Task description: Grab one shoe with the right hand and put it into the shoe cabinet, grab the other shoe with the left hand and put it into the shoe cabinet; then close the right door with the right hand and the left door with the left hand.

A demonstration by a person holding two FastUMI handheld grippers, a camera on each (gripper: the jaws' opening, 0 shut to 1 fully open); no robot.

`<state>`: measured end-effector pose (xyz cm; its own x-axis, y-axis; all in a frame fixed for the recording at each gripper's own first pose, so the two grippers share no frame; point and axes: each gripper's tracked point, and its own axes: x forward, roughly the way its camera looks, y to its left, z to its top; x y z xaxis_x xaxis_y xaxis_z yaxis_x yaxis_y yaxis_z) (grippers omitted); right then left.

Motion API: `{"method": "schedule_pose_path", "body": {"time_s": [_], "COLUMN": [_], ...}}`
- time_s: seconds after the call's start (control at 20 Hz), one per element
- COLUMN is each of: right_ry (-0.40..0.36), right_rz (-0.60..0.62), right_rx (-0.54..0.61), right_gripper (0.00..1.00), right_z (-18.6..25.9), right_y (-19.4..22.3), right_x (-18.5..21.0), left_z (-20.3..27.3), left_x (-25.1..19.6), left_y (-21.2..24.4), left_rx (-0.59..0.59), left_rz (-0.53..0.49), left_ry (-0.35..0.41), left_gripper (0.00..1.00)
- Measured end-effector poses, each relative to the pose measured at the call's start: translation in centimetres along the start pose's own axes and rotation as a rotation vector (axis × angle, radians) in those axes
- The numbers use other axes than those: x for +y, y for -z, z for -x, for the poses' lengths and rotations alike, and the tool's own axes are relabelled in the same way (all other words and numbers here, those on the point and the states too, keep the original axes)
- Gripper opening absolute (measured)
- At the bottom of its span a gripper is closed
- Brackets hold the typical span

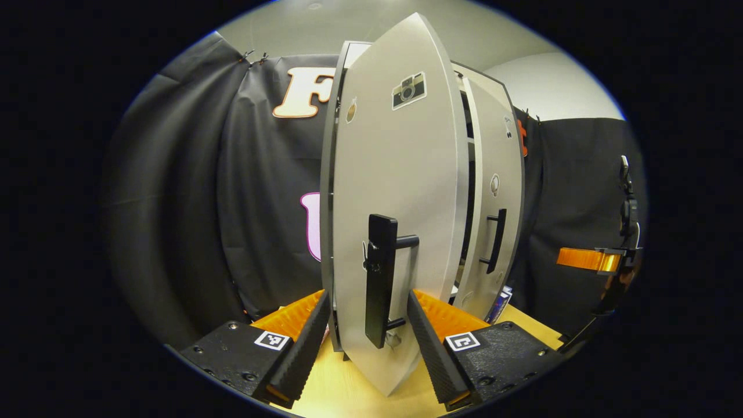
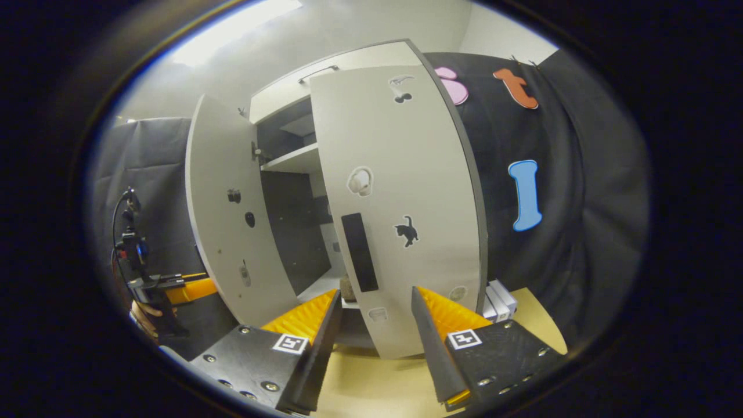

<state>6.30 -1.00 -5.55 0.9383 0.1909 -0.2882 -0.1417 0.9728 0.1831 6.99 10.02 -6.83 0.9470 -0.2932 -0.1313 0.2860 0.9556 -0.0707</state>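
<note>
In the left gripper view the left gripper (image 1: pixel 364 331) has its two fingers spread wide, one on each side of the lower edge of the cabinet's left door (image 1: pixel 400 203), whose black handle (image 1: pixel 380 281) stands upright in the gap; whether the finger pads touch the door or handle cannot be told, and nothing is clamped. That door stands partly open, and past it the right door (image 1: pixel 493 209) with its own handle shows nearly shut. In the right gripper view the right gripper (image 2: pixel 374 331) is likewise wide apart and holds nothing, its fingers framing the bottom of the right door (image 2: pixel 400 203) just below the door's black handle (image 2: pixel 360 252). Between the doors the shoe cabinet (image 2: pixel 290 168) shows dark shelves, with a pale shape on the bottom shelf too small to tell as a shoe. The cabinet stands on a wooden table (image 2: pixel 371 383)
</note>
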Motion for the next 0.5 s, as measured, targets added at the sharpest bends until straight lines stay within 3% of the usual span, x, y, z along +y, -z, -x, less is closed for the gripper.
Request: {"method": "schedule_pose_path", "body": {"time_s": [0.15,0.4,0.45,0.5], "right_ry": [0.02,0.066,0.075,0.085], "right_rz": [-0.003,-0.008,-0.011,-0.015], "right_rx": [-0.009,-0.003,-0.005,-0.009], "right_gripper": [0.72,0.72,0.72,0.72], "right_z": [0.3,1.1,1.3,1.4], "right_y": [-0.2,0.1,0.0,0.0], "right_x": [-0.6,-2.5,-3.0,-3.4], "left_z": [-0.7,-1.8,-2.4,-2.8], "left_x": [-1.0,-3.4,-3.5,-3.7], "left_y": [-0.1,0.4,0.3,0.4], "left_rx": [-0.001,-0.005,-0.004,0.002], "left_rz": [0.016,0.028,0.022,0.011], "left_ry": [0.027,0.073,0.071,0.067], "left_gripper": [0.83,0.83,0.78,0.83]}}
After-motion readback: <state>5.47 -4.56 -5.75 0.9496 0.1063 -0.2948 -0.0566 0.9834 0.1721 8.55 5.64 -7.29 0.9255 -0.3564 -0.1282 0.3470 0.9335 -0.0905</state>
